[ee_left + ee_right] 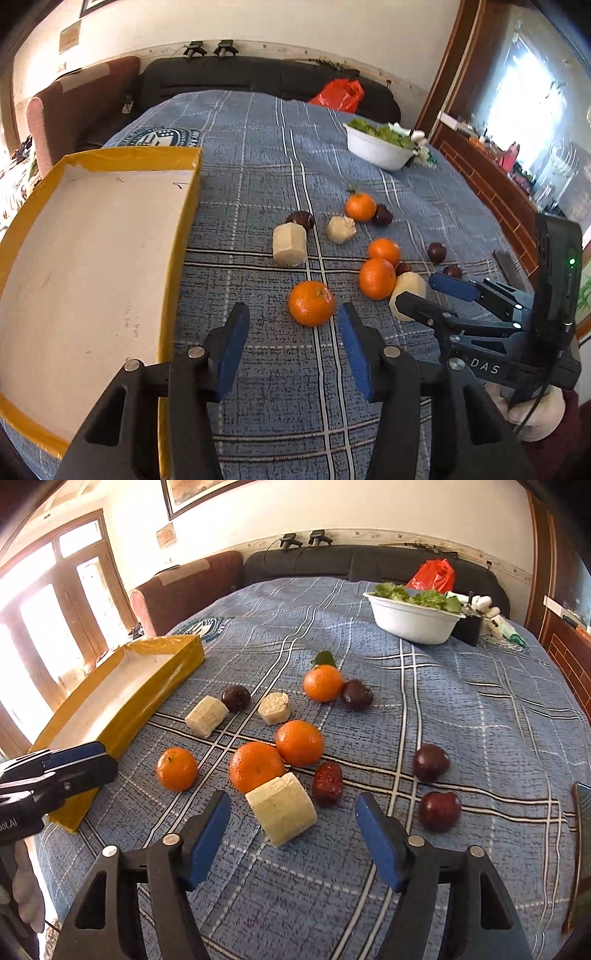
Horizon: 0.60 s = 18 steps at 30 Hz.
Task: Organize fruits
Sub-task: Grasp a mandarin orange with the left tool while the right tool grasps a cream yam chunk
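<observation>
Several oranges, dark red fruits and pale peeled chunks lie on a blue plaid cloth. My left gripper (pixel 293 325) is open, just short of the nearest orange (pixel 311 302), which shows in the right wrist view (pixel 177 769). My right gripper (pixel 291 816) is open, its fingers on either side of a pale chunk (pixel 282 808), not touching it. That chunk shows in the left wrist view (pixel 406 291) behind the right gripper (pixel 424 293). An empty yellow-rimmed tray (pixel 92 258) lies left, also in the right wrist view (pixel 122 698).
A white bowl of lettuce (pixel 413 618) stands at the far right of the cloth. A red bag (pixel 434 574) lies on the dark sofa behind. A dark flat object (pixel 583 812) sits at the right edge. The left gripper (pixel 88 760) shows beside the tray.
</observation>
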Tool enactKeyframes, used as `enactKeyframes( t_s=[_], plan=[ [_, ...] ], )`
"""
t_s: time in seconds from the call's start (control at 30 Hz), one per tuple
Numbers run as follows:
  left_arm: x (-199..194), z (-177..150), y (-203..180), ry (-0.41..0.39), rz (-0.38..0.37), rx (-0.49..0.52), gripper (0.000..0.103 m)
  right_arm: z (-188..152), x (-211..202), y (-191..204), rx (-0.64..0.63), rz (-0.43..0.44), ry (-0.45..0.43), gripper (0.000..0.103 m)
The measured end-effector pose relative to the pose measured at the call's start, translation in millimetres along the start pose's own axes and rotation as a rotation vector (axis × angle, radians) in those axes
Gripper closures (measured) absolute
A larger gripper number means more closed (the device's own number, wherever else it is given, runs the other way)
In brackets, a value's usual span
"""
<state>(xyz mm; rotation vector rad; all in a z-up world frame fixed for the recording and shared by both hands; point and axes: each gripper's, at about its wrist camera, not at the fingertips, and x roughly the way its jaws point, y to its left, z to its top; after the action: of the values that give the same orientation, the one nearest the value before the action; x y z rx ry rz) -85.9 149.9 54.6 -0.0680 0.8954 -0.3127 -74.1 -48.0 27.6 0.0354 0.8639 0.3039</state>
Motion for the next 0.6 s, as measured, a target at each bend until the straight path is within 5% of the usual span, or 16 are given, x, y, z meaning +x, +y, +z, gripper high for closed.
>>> enactKeyframes(
  t_s=[0.1, 0.5, 0.6],
  plan=[
    [16, 4, -6, 0.028, 0.007, 0.031, 0.053, -1, 8, -3, 0.020, 0.046, 0.039, 0.059],
    [64, 9, -25, 0.111, 0.012, 0.135, 0.054, -15, -4, -17, 0.093, 0.094, 0.040, 0.061],
    [66, 6, -34, 0.093, 0.061, 0.184, 0.069, -17, -12, -17, 0.100, 0.093, 0.033, 0.060]
  ],
)
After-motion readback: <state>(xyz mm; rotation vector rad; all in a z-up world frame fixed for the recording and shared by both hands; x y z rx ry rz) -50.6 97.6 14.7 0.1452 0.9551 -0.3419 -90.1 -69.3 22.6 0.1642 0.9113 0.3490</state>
